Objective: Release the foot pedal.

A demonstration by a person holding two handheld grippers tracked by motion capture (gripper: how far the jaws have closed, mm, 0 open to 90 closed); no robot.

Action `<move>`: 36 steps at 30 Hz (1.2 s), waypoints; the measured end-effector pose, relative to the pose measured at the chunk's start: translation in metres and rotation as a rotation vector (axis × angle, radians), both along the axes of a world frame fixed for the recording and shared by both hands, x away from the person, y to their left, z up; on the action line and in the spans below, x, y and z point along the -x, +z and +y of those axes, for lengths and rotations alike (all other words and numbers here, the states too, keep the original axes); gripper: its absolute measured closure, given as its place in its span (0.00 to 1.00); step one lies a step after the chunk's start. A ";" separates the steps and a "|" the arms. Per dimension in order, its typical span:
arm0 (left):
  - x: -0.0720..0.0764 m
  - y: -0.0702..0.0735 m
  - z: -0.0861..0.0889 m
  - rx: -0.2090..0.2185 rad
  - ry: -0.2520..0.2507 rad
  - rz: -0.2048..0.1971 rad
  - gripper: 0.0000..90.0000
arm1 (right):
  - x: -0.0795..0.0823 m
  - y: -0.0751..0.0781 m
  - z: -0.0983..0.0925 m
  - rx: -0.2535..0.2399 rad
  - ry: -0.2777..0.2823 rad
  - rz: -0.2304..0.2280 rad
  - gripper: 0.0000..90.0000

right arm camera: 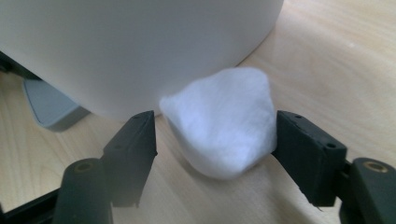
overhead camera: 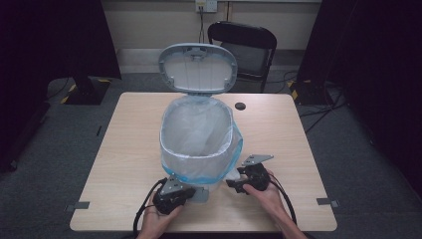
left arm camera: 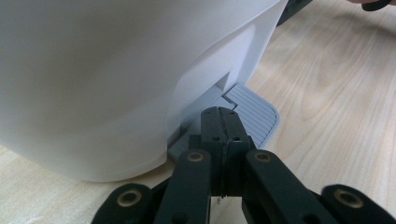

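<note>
Pale wooden desk (overhead camera: 129, 149) carries a white pedal bin (overhead camera: 196, 144) with its lid up. The left gripper (left arm camera: 223, 122), fingers pressed fully together, rests its tips on the bin's grey pedal (left arm camera: 254, 112). The right gripper (right arm camera: 215, 135) is nearer the cotton wad (right arm camera: 224, 123), which lies on the desk against the bin's base, between its parted fingers; one touches it at most. The bin hides the wad's far side.
</note>
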State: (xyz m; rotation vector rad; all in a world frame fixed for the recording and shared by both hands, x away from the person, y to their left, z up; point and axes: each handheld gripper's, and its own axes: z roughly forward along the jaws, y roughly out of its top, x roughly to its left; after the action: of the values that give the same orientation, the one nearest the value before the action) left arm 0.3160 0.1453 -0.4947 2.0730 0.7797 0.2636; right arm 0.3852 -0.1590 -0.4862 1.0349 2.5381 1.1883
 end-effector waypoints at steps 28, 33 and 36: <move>-0.002 -0.001 0.003 0.023 -0.007 0.008 1.00 | -0.002 0.006 -0.018 -0.035 -0.119 0.000 0.76; -0.002 -0.002 0.003 0.024 -0.008 0.008 1.00 | 0.000 0.012 -0.029 -0.056 -0.139 -0.010 0.77; -0.001 -0.001 0.003 0.013 -0.004 -0.005 1.00 | 0.001 0.016 -0.033 -0.072 -0.147 -0.016 0.77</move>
State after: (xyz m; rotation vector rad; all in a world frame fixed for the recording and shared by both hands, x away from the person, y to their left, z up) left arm 0.3175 0.1485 -0.4961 2.0607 0.7729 0.2605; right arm 0.3840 -0.1919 -0.4702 1.1993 2.3763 1.2494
